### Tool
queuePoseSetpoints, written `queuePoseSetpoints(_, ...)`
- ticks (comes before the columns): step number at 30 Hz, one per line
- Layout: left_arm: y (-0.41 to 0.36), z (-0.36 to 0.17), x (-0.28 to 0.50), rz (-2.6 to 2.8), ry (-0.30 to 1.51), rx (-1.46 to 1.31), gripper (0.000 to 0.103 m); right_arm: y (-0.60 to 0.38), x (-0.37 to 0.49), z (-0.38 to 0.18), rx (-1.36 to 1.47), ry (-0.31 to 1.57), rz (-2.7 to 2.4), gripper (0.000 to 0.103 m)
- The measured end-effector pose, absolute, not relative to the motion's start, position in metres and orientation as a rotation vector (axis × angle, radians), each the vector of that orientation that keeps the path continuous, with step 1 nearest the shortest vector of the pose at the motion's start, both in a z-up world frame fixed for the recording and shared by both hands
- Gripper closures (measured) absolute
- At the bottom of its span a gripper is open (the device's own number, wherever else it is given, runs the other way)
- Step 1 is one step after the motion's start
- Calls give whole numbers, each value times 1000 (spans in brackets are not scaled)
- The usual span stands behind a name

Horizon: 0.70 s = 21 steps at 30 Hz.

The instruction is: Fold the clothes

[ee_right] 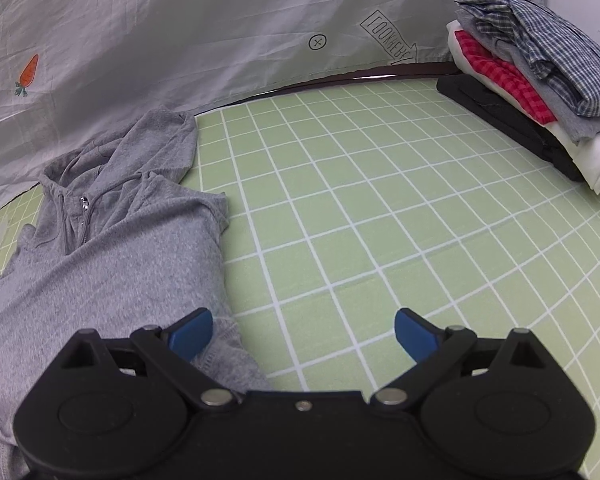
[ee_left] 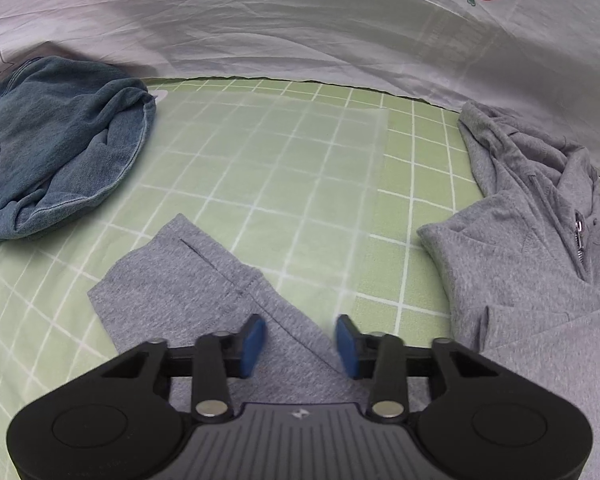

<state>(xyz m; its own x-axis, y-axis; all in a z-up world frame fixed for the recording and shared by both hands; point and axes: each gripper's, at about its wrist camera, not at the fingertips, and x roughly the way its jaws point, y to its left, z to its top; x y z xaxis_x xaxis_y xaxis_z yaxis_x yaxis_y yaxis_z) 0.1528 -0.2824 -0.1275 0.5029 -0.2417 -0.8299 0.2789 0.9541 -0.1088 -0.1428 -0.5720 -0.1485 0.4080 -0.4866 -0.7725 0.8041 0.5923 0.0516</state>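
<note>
A grey zip hoodie (ee_left: 540, 264) lies spread on the green checked sheet (ee_left: 292, 168), hood toward the back. Its sleeve (ee_left: 188, 280) stretches out to the left, cuff end farthest from me. My left gripper (ee_left: 301, 344) hovers over that sleeve, its blue pads apart with grey cloth beneath and nothing pinched. In the right wrist view the hoodie (ee_right: 108, 248) fills the left side. My right gripper (ee_right: 303, 336) stands wide open at the hoodie's right edge, with its left pad (ee_right: 190, 334) over the cloth and its right pad over bare sheet.
A crumpled pair of blue jeans (ee_left: 56, 148) lies at the back left. A stack of folded clothes (ee_right: 532, 76), checked shirts on top, sits at the back right. A white printed cloth (ee_left: 300, 28) hangs behind the sheet.
</note>
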Motion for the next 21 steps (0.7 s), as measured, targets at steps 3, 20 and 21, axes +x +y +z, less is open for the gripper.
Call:
queuePoseSetpoints(3, -287, -123, 150, -333, 963, 43, 100, -568, -141, -147, 431, 799, -844, 4)
queuePoseSetpoints(20, -147, -70, 113, -161, 774, -248, 100, -532, -136, -157, 371, 864, -756, 4)
queuePoseSetpoints(21, -135, -82, 112, -127, 838, -283, 100, -531, -135, -157, 369, 866, -754, 4)
